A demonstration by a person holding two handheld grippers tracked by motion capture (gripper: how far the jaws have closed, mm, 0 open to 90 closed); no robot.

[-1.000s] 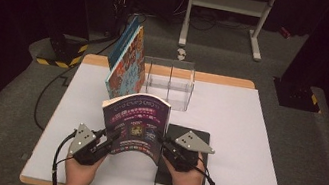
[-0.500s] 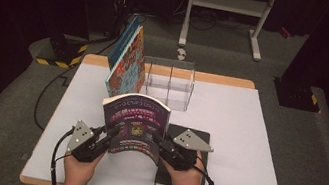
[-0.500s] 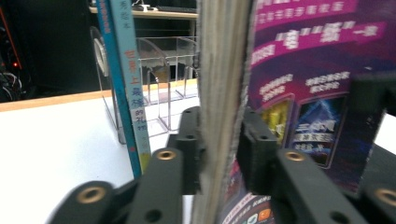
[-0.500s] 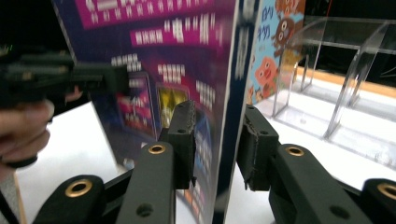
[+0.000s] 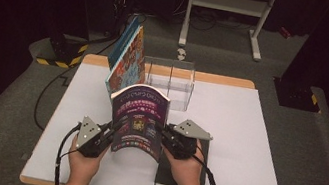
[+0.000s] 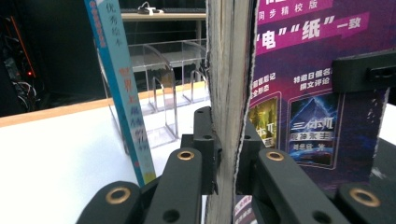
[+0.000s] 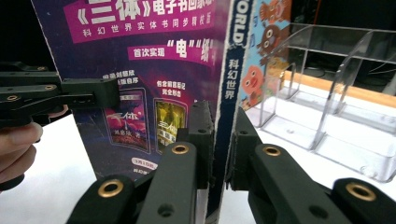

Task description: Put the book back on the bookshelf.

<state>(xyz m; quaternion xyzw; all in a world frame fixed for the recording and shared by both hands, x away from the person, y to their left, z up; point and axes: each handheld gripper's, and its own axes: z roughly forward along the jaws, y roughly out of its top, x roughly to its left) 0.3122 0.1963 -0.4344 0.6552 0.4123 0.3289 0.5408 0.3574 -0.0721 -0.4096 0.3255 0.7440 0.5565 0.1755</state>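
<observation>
A purple paperback [image 5: 140,119] stands upright above the white table, bowed slightly, with a gripper on each side. My left gripper [image 5: 107,133] is on its left side. In the left gripper view the jaws [image 6: 227,140] have just been closing and now pinch the book's page edge [image 6: 229,84]. My right gripper [image 5: 168,136] has also just been closing and clamps the spine side [image 7: 229,93], with its pads pressed on either face [image 7: 218,126]. The left gripper's jaw [image 7: 70,95] shows across the cover.
A blue picture book [image 5: 129,61] leans against a clear acrylic organizer [image 5: 174,81] at the back of the table. A black book [image 5: 166,174] lies flat under my right hand. The white mat [image 5: 246,136] is bare to the right. Cables trail off the front edge.
The right gripper has shifted a little at the book's right edge and risen slightly. The book stays upright between both grippers, and the left hand has kept its place.
</observation>
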